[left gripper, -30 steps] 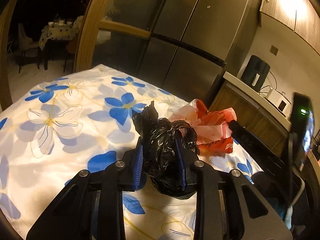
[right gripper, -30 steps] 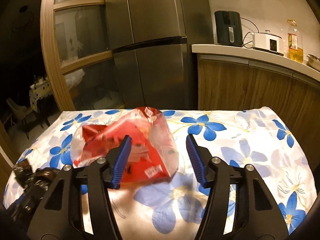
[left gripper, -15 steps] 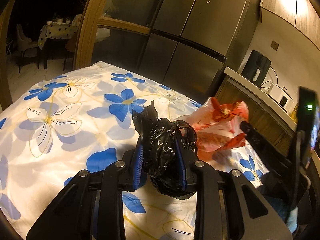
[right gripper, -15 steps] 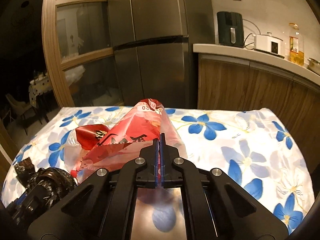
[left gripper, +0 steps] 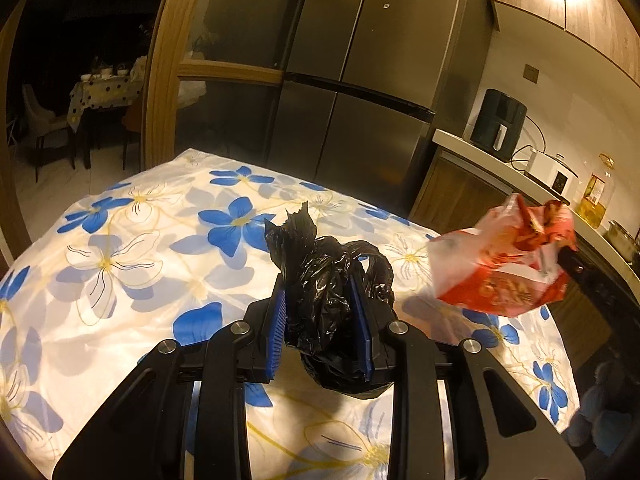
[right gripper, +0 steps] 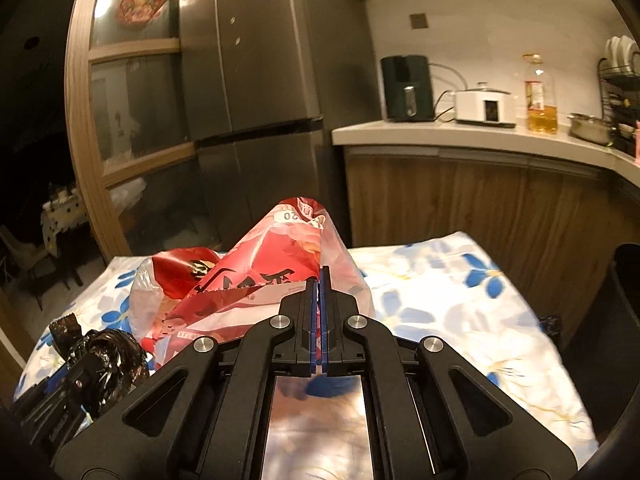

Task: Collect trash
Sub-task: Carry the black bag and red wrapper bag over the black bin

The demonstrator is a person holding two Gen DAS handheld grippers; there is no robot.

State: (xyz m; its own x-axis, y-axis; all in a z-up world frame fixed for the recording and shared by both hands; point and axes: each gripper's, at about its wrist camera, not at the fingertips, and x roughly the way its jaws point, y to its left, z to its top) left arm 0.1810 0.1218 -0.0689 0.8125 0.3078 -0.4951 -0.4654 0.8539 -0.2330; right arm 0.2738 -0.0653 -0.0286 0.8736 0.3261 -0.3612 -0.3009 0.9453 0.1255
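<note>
A crumpled black plastic bag [left gripper: 324,288] is pinched between the blue pads of my left gripper [left gripper: 320,300], just above the flowered tablecloth [left gripper: 120,248]. My right gripper [right gripper: 320,280] is shut on a thin edge of a red and clear snack bag [right gripper: 256,272], which hangs in the air above the table. In the left wrist view that red bag [left gripper: 500,264] floats at the right, held up by the right gripper's dark arm. The black bag [right gripper: 104,356] and the left gripper show at the lower left of the right wrist view.
A steel fridge [left gripper: 360,80] stands behind the table, with a wooden counter [right gripper: 460,136] to its right carrying an air fryer [right gripper: 406,88], a white cooker [right gripper: 486,106] and an oil bottle [right gripper: 540,96]. A dark bin [right gripper: 624,320] stands at the table's right end.
My right gripper closed on the red snack bag and lifted it off the table, up and to the right. The left gripper kept its hold on the black bag.
</note>
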